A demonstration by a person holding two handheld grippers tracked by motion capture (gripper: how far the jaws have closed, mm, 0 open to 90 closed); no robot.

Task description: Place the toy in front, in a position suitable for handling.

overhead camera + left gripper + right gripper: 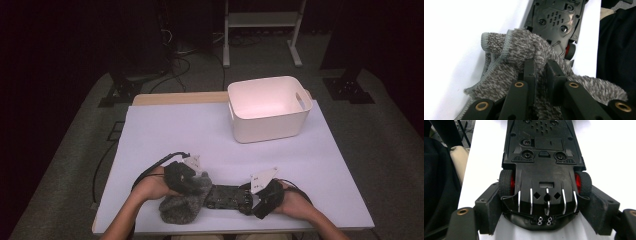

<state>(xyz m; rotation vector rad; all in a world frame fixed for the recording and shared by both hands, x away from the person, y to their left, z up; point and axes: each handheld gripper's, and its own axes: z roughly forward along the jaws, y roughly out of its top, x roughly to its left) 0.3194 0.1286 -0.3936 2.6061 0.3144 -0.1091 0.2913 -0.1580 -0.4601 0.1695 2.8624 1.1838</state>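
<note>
Your left gripper point(540, 72) pinched the grey cloth point(524, 50); your right gripper point(546, 202) clamped the overturned toy car point(544, 157) at its end, long axis running between both.

The fuzzy grey cloth point(524, 47) looked like deep-pile microfibre, rough and matt, with a stitched hem of paler grey thread. The upturned black toy car point(544, 170) showed a moulded plastic underside with a slight sheen, bright chrome strips at its rear, ribbed rubber tyres and glossy red hubs. The white rectangular bin point(269, 107) at the far right was smooth plastic. The pale table point(165, 132) was matt and even.
</note>
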